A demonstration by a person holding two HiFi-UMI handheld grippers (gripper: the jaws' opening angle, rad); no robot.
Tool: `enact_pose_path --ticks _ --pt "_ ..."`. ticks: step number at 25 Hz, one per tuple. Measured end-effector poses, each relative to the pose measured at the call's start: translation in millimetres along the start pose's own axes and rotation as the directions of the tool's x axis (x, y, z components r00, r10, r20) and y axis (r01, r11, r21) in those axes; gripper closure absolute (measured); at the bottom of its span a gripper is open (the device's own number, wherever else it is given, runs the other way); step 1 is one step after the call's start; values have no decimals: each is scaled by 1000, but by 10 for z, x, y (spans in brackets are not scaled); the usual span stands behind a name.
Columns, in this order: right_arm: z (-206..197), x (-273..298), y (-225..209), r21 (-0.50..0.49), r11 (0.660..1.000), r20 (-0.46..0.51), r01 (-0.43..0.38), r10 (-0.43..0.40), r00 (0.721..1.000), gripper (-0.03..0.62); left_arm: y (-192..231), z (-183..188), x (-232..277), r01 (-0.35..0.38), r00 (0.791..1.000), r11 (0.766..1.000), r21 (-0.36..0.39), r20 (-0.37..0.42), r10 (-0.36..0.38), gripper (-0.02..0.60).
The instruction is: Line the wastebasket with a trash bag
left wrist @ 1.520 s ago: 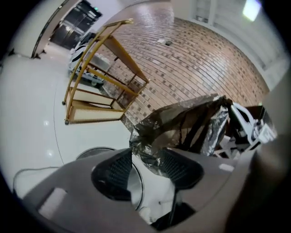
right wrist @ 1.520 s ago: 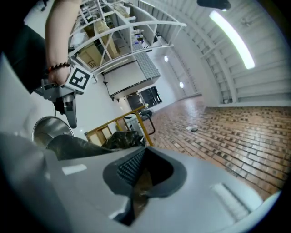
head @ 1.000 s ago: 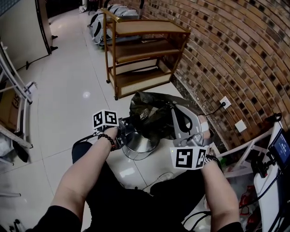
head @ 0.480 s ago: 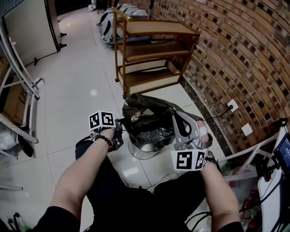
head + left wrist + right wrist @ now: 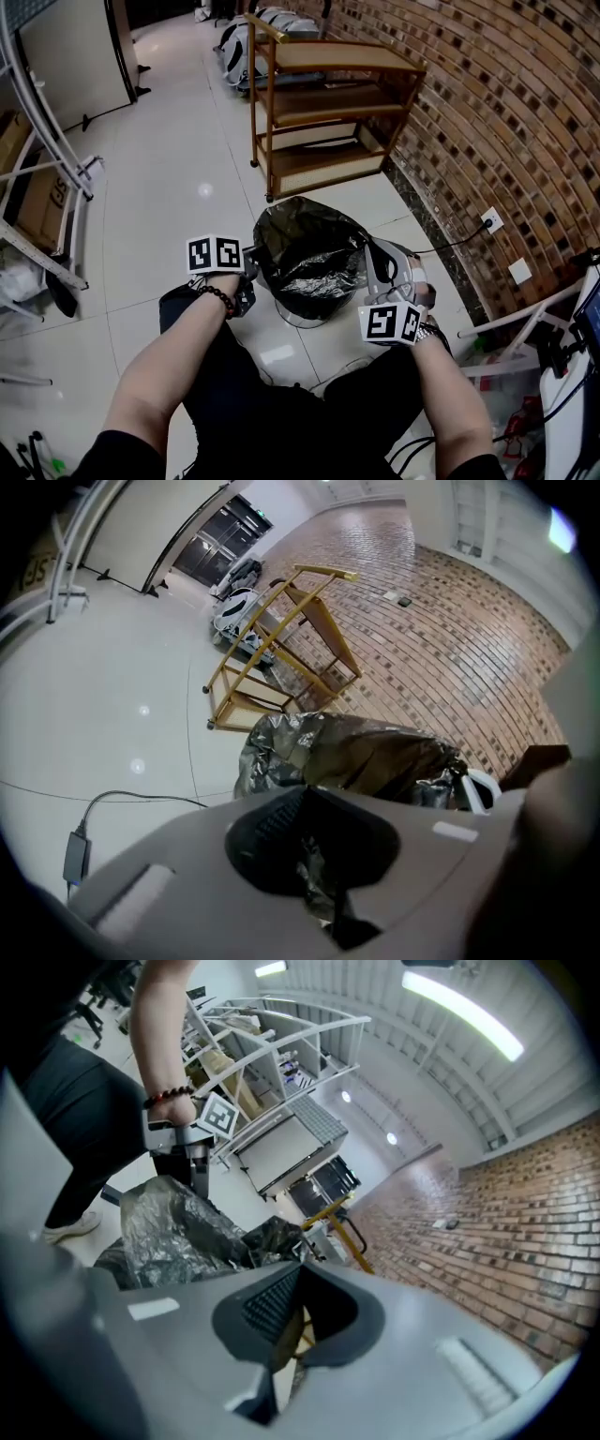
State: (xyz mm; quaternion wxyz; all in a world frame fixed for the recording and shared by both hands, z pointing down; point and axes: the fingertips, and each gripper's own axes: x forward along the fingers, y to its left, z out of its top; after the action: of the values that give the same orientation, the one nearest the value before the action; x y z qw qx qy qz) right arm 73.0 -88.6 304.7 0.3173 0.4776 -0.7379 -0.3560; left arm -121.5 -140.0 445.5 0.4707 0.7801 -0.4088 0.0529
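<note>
- The left tongs point(image 5: 307, 808) are closed on the bag point(image 5: 309, 253): a crinkled strip of its dark film sits pinched between the pads.
- The right tongs point(image 5: 298, 1283) are closed too, with a thin strip of film caught between the pads.
- In the head view the left tongs are at the bag's left edge and the right tongs at its right edge, with the bag spread between them.
- The bag is black and glossy, creased all over, and its mouth is open upward.
- It is draped over the bin point(image 5: 302, 320), which stands on the floor point(image 5: 169, 187) just in front of the person's knees. Only a sliver of bright metal shows under the bag's near edge.
- A bead bracelet point(image 5: 217, 300) sits on the left wrist.
- Beyond the bag stands a wooden shelf cart point(image 5: 323, 103), near a brick wall point(image 5: 506, 112).
- A wall socket point(image 5: 487, 223) is low on the bricks to the right of the bag, and a cord runs down from it toward the floor.
</note>
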Motion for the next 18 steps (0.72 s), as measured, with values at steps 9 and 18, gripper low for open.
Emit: enact_pose_path --ticks 9,18 --pt "-363 130 39 59 998 -72 12 -8 997 591 -137 78 39 8 1000 997 72 1 -8 577" --pt "-524 118 -104 82 995 -90 52 -45 995 591 -441 180 149 51 998 983 179 17 -55 577"
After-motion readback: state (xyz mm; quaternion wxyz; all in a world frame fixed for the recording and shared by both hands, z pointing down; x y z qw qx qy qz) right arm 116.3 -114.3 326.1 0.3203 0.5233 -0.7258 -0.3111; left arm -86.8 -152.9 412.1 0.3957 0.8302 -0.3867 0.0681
